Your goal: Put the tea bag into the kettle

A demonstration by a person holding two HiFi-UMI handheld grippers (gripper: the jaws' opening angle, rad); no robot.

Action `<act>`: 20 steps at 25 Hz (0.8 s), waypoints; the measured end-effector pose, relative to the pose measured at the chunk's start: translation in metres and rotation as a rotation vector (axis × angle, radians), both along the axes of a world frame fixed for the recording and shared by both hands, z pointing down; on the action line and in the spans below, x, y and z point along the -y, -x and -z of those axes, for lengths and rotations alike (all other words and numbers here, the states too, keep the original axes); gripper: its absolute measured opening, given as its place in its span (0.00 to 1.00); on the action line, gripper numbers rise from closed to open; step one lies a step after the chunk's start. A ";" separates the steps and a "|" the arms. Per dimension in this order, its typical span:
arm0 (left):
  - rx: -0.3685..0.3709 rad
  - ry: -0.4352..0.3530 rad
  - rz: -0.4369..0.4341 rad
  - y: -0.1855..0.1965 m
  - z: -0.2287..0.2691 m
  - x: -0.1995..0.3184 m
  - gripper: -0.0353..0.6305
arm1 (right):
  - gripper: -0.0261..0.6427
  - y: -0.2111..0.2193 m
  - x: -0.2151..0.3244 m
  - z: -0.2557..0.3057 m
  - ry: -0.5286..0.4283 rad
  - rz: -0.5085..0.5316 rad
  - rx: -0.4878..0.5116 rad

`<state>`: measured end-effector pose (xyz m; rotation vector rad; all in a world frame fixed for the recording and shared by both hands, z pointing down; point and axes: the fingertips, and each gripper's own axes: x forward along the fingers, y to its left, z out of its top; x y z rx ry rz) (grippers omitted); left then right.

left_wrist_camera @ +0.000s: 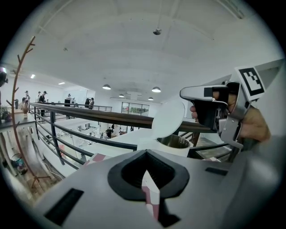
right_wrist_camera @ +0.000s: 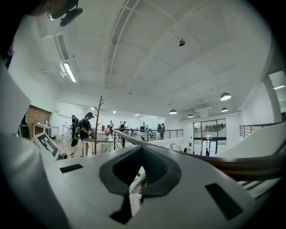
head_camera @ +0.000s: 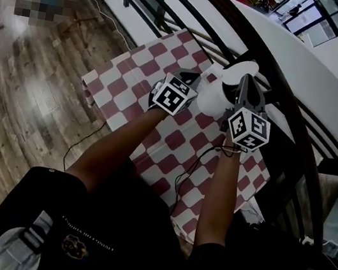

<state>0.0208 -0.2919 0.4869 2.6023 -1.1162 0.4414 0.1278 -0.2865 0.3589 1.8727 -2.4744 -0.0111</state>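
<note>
Head view: the kettle (head_camera: 213,97) stands on the checked tabletop (head_camera: 125,79) with its lid up, at 10 o'clock, just beside my right hand-held gripper (head_camera: 245,84).

Left gripper view: my left hand-held gripper (left_wrist_camera: 150,193) is pinched together and empty. The kettle's open top is at 1 o'clock.

Right gripper view: the jaws are pinched on a thin white thing, I think the tea bag (right_wrist_camera: 135,189).

My claw (left_wrist_camera: 149,193) is closed; beyond it the kettle (left_wrist_camera: 175,144) stands with its lid (left_wrist_camera: 168,118) up, the right gripper (left_wrist_camera: 187,93) just right.

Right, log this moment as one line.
kettle: lid open | left gripper: jaws together, beside kettle | right gripper: jaws together, by lid | tea bag: unseen
</note>
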 end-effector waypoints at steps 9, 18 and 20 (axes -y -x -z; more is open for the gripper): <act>0.008 0.003 -0.009 -0.001 -0.003 -0.004 0.06 | 0.05 -0.020 -0.002 -0.017 0.047 -0.060 0.018; 0.003 -0.001 -0.044 -0.018 -0.002 -0.012 0.06 | 0.05 -0.063 -0.019 -0.062 0.141 -0.166 0.084; 0.003 -0.002 -0.061 -0.025 -0.002 -0.015 0.06 | 0.05 -0.071 -0.021 -0.078 0.184 -0.188 0.107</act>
